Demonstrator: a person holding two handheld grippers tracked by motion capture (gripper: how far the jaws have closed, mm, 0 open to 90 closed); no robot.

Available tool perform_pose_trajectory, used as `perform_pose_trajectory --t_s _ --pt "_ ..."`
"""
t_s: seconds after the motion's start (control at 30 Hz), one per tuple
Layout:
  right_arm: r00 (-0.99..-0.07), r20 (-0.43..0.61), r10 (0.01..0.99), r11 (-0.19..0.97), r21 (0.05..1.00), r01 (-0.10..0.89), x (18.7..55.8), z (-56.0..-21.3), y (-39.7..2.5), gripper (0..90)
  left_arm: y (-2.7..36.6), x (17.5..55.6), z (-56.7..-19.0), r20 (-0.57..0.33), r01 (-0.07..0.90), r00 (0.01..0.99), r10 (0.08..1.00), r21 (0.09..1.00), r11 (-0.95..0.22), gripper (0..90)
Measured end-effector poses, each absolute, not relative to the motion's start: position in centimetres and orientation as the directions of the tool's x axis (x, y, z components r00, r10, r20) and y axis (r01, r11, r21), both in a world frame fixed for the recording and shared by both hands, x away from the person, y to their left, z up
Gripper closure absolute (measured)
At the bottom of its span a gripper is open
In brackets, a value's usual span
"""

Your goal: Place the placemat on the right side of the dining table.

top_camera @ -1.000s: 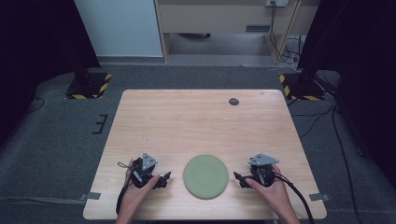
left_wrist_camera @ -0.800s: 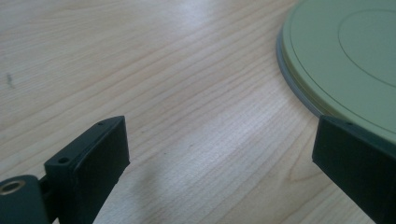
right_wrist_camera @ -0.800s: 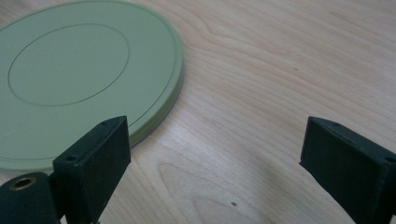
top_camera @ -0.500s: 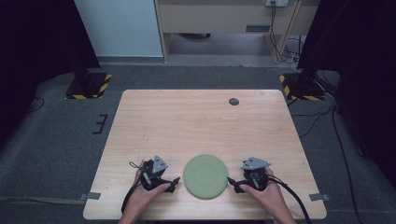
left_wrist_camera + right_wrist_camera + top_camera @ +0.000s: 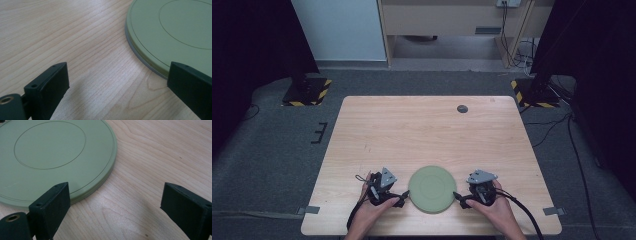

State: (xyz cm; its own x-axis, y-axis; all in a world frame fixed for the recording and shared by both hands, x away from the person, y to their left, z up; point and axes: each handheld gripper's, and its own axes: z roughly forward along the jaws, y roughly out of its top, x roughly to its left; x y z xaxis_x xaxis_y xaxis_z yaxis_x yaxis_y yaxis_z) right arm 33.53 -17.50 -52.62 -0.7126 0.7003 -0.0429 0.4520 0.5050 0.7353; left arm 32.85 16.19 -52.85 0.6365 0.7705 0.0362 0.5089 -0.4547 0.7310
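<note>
Work on the green plate point(image 5: 432, 189) is judged to be only at its beginning: the plate is seen lying flat on the table point(image 5: 422, 130), near the front edge, not yet gripped or lifted. Left tongs point(image 5: 403, 196) and right tongs point(image 5: 458, 198) are held spread wide at its two sides, just beside the rim. Closing on the rim and lifting are left to be done.

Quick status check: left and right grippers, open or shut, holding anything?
Left gripper: open, holding nothing, at the left edge of the green plate.
Right gripper: open, holding nothing, at the plate's right edge.
</note>
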Motion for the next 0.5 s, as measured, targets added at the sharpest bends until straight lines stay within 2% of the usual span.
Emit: perform_pose_trajectory --t_s 0.5 --pt "-0.687 -0.068 0.724 0.506 0.729 0.461 33.66 -52.52 -17.27 7.5 15.59 33.08 -52.95 0.048 0.514 0.613 0.789 0.733 -0.444 1.8"
